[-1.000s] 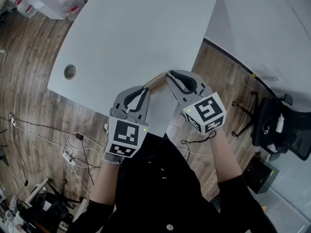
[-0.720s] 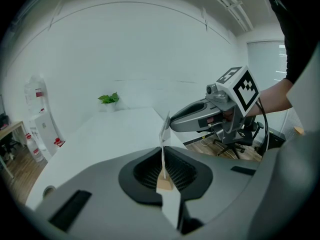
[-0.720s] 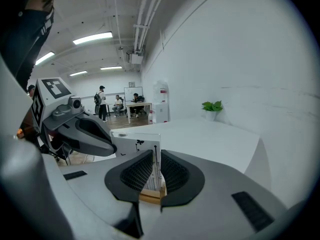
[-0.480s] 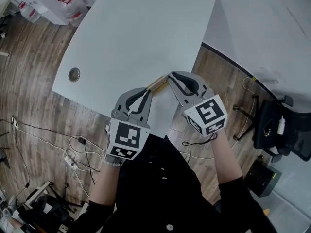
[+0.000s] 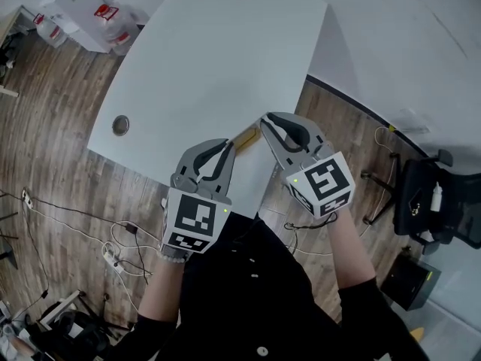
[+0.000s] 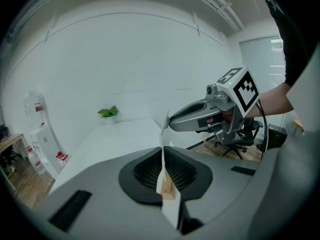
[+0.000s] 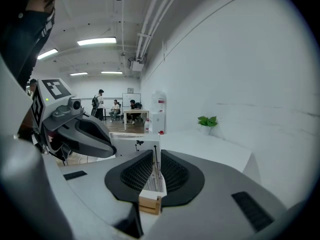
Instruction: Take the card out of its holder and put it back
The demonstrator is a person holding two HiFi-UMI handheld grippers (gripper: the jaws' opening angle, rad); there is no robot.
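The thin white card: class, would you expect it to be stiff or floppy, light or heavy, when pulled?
Probably light and slightly floppy: the thin white card shows edge-on as a sliver between the left gripper's shut jaws. Likely creases if pushed sideways, as the small wooden holder supports only its base.

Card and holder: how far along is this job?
Nothing looks finished. In hand: the left hand-held gripper pinches the white card, the right hand-held gripper the wooden holder, above the table edge. Card and holder look joined, so pulling out and reinserting seem left.
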